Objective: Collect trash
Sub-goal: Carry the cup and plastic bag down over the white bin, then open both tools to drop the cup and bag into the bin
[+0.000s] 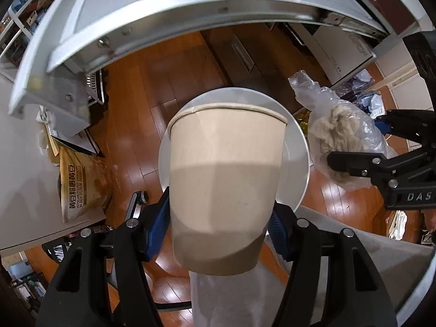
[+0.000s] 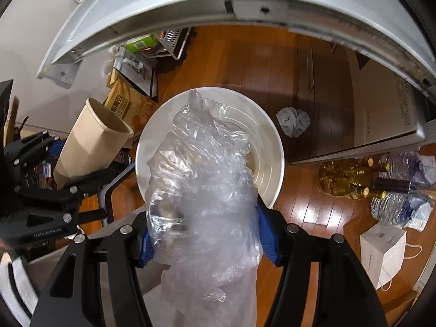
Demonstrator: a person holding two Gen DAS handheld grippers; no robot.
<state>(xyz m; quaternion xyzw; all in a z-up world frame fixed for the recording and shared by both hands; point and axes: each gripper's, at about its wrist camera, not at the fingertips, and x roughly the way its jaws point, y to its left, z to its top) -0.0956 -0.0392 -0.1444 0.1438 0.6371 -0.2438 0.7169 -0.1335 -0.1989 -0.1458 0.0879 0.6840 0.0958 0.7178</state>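
Two pieces of trash hang over a round white bin [image 2: 268, 147] on the wooden floor [image 1: 169, 81]: a beige paper cup [image 1: 224, 179] pinched by the left gripper [image 1: 220, 226], and a crumpled clear plastic bag [image 2: 204, 190] clamped in the right gripper [image 2: 203, 231].

Glossy reddish wooden floor [image 2: 308, 207] beneath a grey metal table edge [image 1: 190, 8]
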